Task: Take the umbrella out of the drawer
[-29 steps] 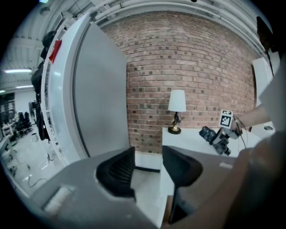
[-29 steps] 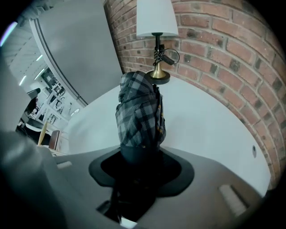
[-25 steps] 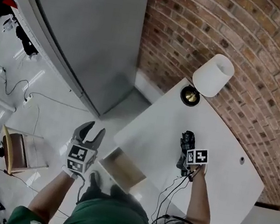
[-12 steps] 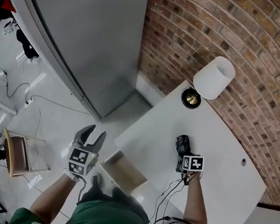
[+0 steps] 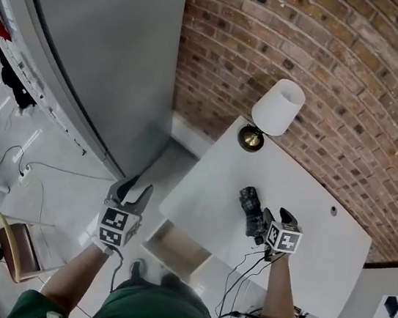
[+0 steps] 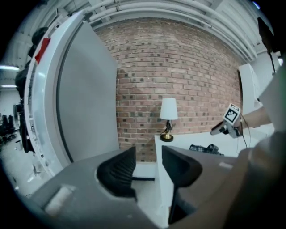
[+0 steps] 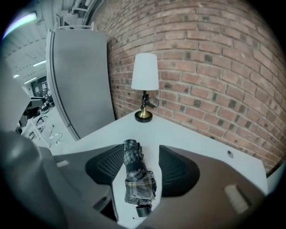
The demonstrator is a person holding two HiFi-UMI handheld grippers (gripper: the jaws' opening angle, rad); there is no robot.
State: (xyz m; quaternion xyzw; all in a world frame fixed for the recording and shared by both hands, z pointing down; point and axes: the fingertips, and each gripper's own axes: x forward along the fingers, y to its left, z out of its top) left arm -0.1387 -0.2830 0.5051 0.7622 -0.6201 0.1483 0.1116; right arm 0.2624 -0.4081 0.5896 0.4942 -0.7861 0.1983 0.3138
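Straddling the umbrella, my right claw stands wide, one jaw on each side of it and neither clamped on it. The umbrella is folded, plaid, strapped round its middle, and lies flat on the white counter with its handle end toward the camera. It sits closer to the jaw on the picture's left; I cannot tell whether it touches it.

Left claw: jaws a narrow gap apart, nothing between them. In the head view it is held out over the floor, off the counter's left side.

Surroundings, working outward:
- Drawer stands pulled out under the counter's near edge, between my two arms; the umbrella is up on the counter top, well apart from it.
- Lamp, white shade on a brass base, at the far corner beyond the umbrella's tip, near the brick wall.
- Small hole in the counter top, to the right.
- Cables hang over the near edge by my right arm.
- Tall grey panel to the left of the counter.
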